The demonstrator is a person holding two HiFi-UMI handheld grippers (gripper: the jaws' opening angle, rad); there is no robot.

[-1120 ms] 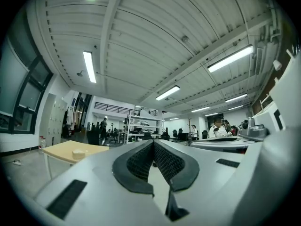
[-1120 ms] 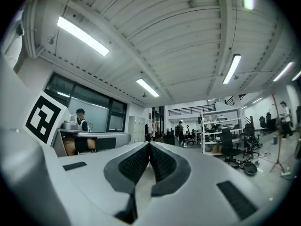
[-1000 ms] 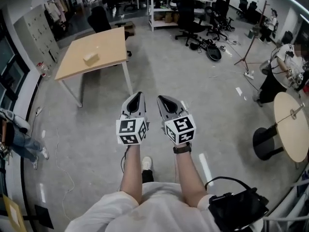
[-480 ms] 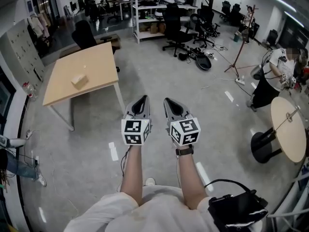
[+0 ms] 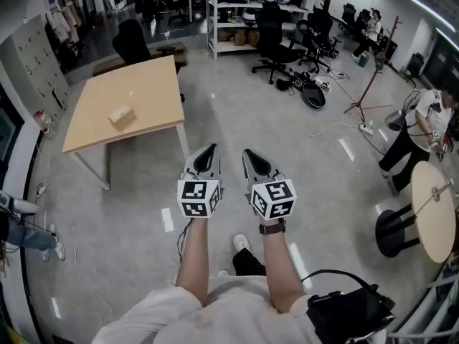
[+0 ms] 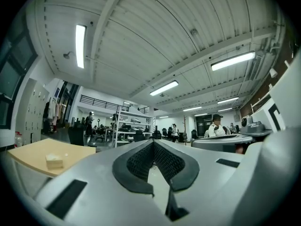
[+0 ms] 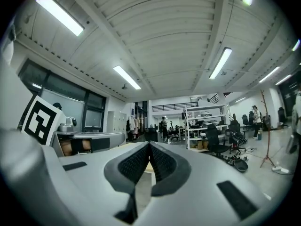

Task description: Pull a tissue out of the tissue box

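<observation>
Two tools are held side by side over the grey floor [image 5: 129, 213] at the centre of the head view, well apart from the table [image 5: 154, 84] in the upper left. Against half a second ago, the table has slid slightly right in the frame, and a white shoe [image 5: 241, 243] now shows higher up between the forearms. The left tool [image 5: 209, 150] and the right tool [image 5: 248, 153] each have their jaws closed tip to tip, with nothing between them. The tissue box [image 5: 120, 115] lies flat near the middle of the table, its long axis running from lower left to upper right of the frame. The left gripper view catches the tissue box [image 6: 54, 161] at its lower left, while the right gripper view looks toward a white shelf rack [image 7: 200, 126] and an office chair [image 7: 211, 142]
</observation>
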